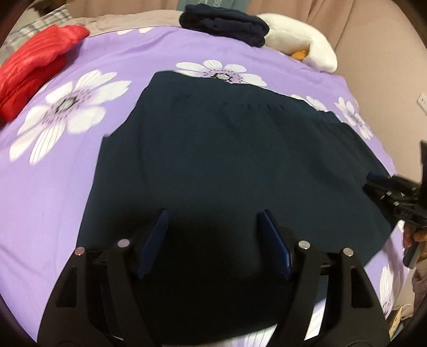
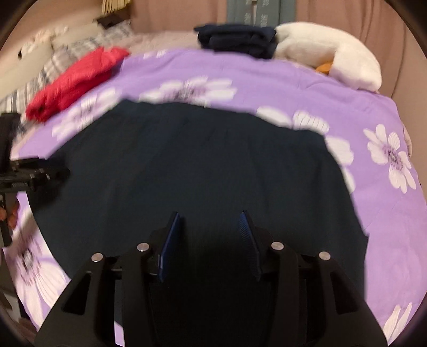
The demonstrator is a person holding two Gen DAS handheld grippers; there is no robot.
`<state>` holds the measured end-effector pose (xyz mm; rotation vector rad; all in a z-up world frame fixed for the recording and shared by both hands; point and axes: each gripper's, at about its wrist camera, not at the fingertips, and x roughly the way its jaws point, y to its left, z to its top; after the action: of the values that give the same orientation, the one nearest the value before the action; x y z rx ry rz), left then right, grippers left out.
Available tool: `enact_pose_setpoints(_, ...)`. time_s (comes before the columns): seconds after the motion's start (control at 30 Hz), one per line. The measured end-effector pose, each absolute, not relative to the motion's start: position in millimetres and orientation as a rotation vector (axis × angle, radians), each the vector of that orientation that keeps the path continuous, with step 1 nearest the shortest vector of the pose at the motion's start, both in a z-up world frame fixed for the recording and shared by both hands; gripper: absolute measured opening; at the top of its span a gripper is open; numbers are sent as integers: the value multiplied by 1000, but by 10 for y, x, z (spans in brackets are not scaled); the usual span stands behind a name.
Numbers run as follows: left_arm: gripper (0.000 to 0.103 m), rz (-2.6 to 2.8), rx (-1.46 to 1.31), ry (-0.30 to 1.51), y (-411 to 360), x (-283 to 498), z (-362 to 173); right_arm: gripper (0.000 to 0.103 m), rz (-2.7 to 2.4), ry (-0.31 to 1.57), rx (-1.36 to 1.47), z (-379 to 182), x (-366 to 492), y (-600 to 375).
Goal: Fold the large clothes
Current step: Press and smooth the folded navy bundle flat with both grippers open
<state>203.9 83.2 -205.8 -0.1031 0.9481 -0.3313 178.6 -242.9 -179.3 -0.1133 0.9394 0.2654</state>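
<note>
Purple floral bedspread [image 1: 128, 61] fills both views. Dark navy garment [image 1: 226, 154] spread flat at centre, near hem toward 6 o'clock. White plush toy [image 1: 299, 42] at 1 o'clock, folded dark clothes [image 1: 226, 24] at 12 just beside it, red jacket [image 1: 34, 69] at 10. Left gripper [image 1: 212, 216] over near hem, jaws spread wide, nothing held. Right gripper [image 2: 209, 217] over same hem, jaws apart, released. Contact with cloth: cannot tell.
</note>
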Motion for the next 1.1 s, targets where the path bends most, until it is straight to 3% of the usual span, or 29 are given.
enact_pose_setpoints(0.7, 75, -203, -129, 926, 1252, 1532, -1839, 57, -87, 872, 89, -1651, 1112, -3654)
enact_pose_setpoints(0.83, 87, -219, -83, 881, 947, 1532, -1718, 57, -27, 813, 121, -1535, 1050, -3461)
enact_pose_setpoints(0.97, 88, -256, -34, 869, 569, 1572, -1688, 58, 87, 789, 119, -1502, 1146, -3019)
enact_pose_setpoints(1.1, 91, -265, 13, 870, 200, 1646, -1724, 68, 163, 789, 100, -1513, 1295, -2622)
